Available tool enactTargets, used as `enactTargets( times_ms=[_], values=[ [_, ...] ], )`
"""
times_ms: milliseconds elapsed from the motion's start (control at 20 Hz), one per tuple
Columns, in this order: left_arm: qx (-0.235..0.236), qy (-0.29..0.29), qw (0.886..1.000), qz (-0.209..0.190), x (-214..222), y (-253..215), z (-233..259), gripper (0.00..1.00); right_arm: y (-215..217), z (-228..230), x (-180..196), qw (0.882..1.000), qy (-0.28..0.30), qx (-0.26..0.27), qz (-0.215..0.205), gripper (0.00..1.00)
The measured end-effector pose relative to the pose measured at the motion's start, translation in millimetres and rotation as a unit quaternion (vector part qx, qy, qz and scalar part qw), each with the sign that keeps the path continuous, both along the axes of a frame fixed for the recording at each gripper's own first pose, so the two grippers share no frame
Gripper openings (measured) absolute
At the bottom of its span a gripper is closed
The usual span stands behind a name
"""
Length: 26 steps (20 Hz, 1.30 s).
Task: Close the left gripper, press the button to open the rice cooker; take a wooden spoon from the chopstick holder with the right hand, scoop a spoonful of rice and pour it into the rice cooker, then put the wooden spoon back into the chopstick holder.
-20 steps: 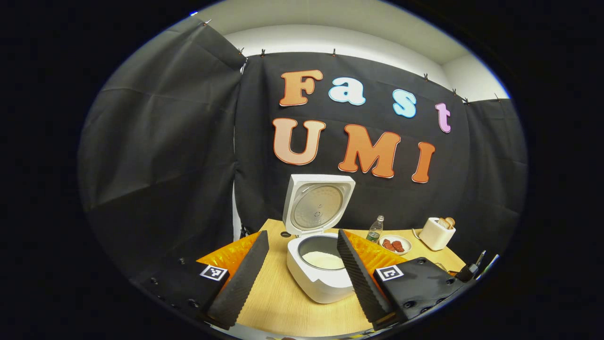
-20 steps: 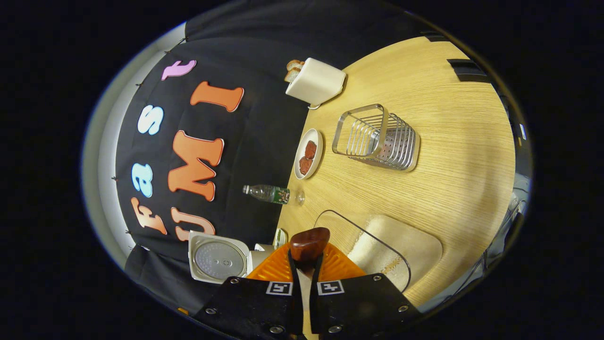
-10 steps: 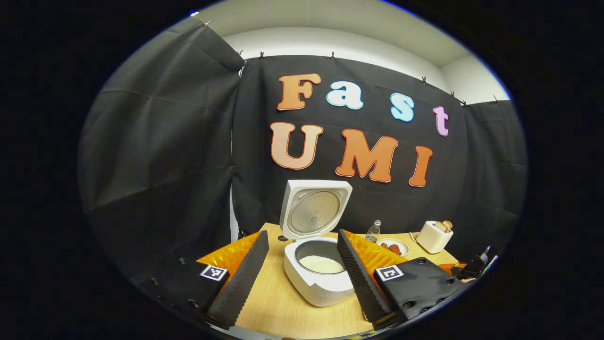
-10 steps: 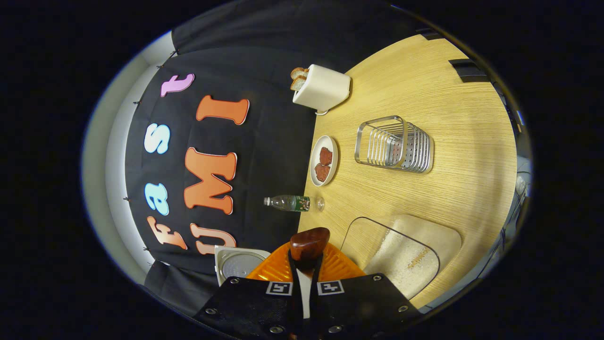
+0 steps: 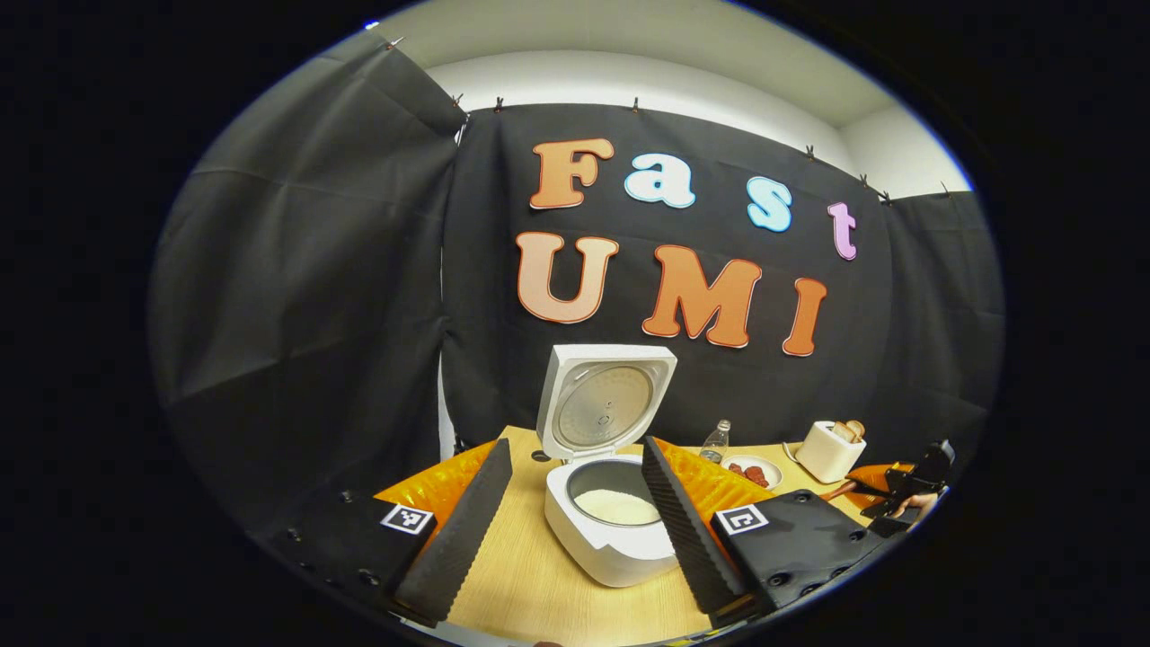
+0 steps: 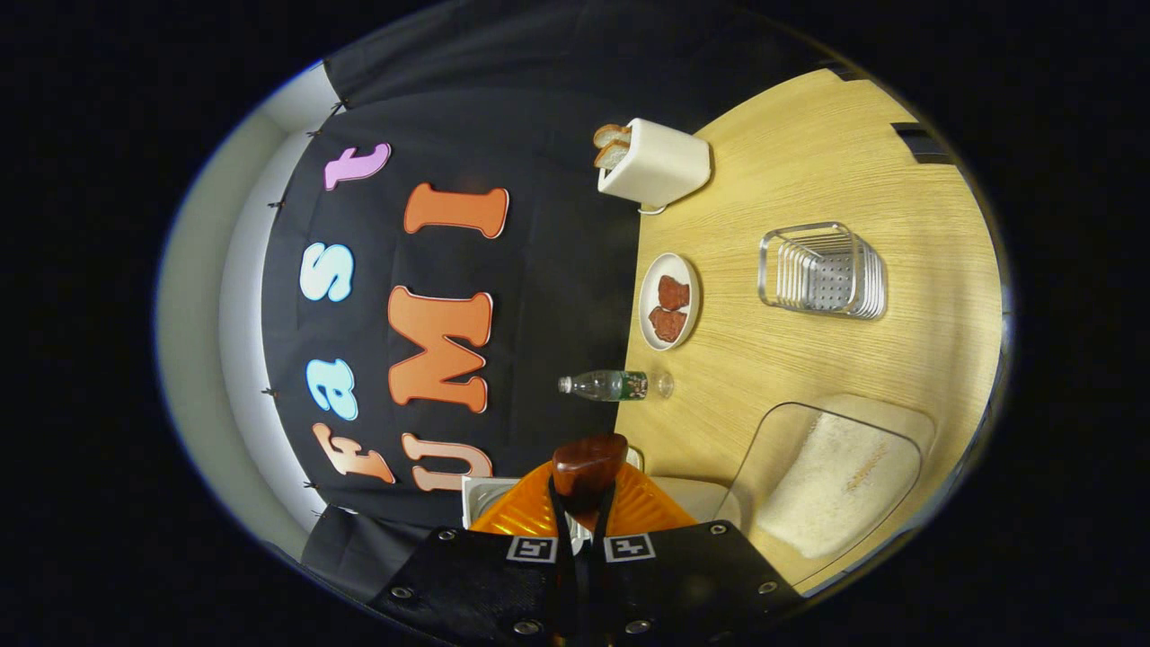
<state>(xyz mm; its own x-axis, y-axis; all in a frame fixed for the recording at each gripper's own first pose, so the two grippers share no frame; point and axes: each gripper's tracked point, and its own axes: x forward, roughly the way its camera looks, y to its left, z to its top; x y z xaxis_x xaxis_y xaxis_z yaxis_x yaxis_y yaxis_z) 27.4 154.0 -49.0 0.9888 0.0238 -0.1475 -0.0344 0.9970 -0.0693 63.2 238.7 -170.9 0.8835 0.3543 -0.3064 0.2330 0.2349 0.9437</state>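
The right hand-held gripper [image 6: 582,503] is clamped on the wooden spoon [image 6: 588,465]. At 2 o'clock the chopstick holder [image 6: 822,270] has bare bench [image 6: 809,162] around it. The left hand-held gripper [image 5: 575,512] gapes wide, empty, flanking the open rice cooker [image 5: 611,521].

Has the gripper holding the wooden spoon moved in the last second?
Yes. In the left gripper view, the right gripper has come up and inward toward the toaster.
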Motion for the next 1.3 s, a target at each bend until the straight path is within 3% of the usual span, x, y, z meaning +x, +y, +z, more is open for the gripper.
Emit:
enactTargets(
  times_ms=[600, 950, 1300],
  values=[
    [-0.006, 0.005, 1.0, 0.0, 21.9, 6.7, -5.2, 0.99, 84.3, 67.5, 68.1, 0.997, -0.06, -0.003, 0.043, 0.05],
    [-0.002, 0.012, 1.0, 0.005, 26.8, 15.2, -12.4, 0.99, 132.7, 100.3, 99.5, 0.988, -0.116, -0.076, 0.068, 0.05],
    [-0.013, 0.015, 1.0, 0.008, 30.1, 24.1, -17.8, 0.99, 162.7, 125.2, 109.8, 0.968, -0.173, -0.16, 0.087, 0.05]
  ],
)
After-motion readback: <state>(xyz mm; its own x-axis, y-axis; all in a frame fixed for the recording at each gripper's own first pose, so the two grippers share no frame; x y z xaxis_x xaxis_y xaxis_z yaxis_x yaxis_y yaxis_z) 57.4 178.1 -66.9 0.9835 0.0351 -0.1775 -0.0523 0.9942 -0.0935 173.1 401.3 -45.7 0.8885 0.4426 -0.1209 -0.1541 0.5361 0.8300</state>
